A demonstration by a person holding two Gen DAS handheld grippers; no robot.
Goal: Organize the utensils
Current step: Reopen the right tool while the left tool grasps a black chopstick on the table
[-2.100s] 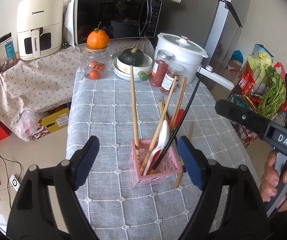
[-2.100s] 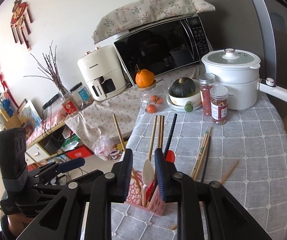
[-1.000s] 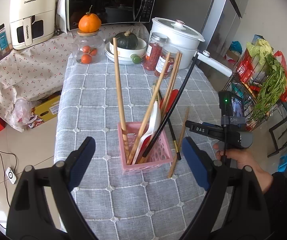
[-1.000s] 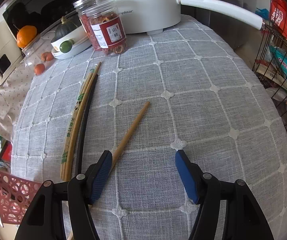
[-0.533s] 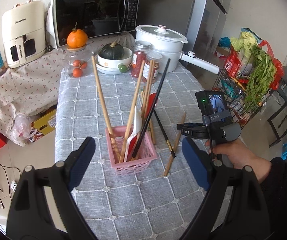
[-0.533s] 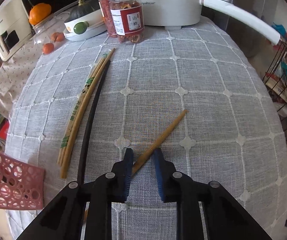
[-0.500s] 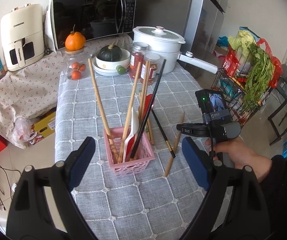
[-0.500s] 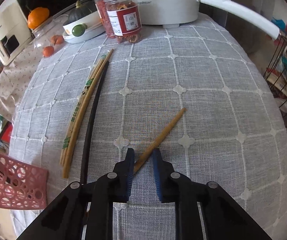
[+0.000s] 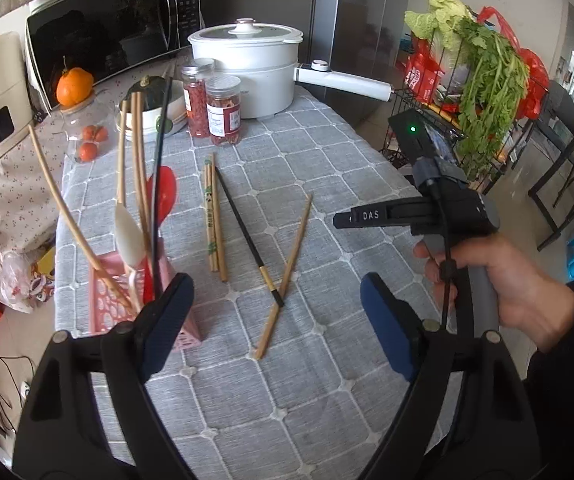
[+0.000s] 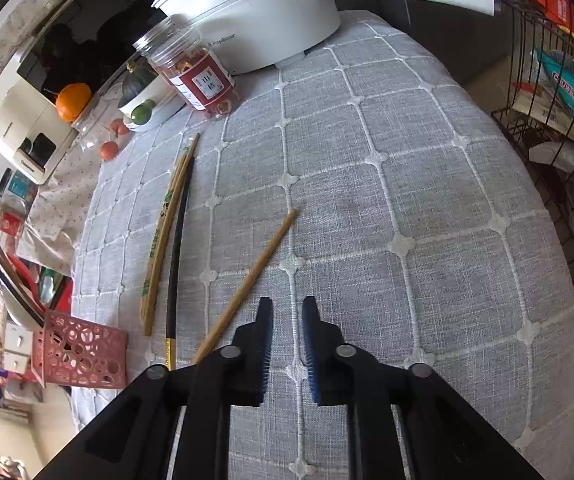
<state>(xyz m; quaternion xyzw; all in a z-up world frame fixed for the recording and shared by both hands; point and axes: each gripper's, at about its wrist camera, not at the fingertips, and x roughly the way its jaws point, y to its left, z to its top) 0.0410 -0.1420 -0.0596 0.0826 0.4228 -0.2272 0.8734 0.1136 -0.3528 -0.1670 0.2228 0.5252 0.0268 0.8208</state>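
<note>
The pink basket [image 9: 105, 304] stands at the far left, partly behind the left claw's [image 9: 275, 320] left finger, with chopsticks and spoons upright in it, which reads as the place where the loose utensils belong. That claw is spread wide, its jaws closing with nothing between them, and hangs over the tabletop [image 9: 327, 152], probably to steady the basket or take a stick. Ahead of it, a pale pair [image 9: 213, 220], a black stick [image 9: 247, 232] and a tan stick [image 9: 287, 272] lie flat, the last two crossing. The right claw [image 10: 287, 344] is nearly pressed together but opening and empty; the tan stick [image 10: 247, 280] lies just left of its left finger, not between them. The basket's base is hidden behind the left finger, the tan stick's near end slips behind the right claw, and the basket's contents are cut off in the right view.
</note>
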